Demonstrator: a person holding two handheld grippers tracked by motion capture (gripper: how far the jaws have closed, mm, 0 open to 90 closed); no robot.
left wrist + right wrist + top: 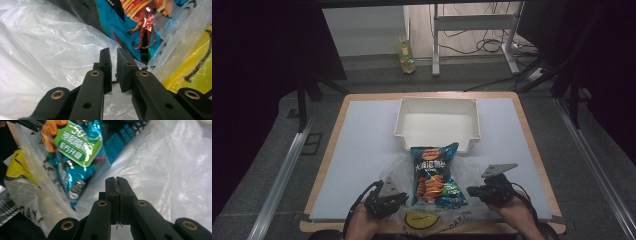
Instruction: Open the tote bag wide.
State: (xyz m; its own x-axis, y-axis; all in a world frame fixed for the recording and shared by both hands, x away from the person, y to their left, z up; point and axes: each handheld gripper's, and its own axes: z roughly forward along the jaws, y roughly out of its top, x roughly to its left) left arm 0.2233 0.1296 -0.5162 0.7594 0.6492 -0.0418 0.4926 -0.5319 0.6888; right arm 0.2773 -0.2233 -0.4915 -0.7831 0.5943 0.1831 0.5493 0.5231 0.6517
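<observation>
Chips bag [434, 176] label reads "-50"; right claw [116, 180] pinches plastic bag [160, 167]; left claw [113, 53] slightly apart.

Looks like a lab or recording studio, not a home. Black curtains [257, 75] hung on both sides, with dark stands [302, 100] in front of them. Grey carpet [267, 165] underfoot, metal rails [279, 180] running along each side of the table [532, 150]. White mat [362, 150] laid over the wooden top. Behind it, a white desk frame [472, 22] with loose cables [482, 45] on the floor, and a bottle [406, 55] standing alone by the wall.
</observation>
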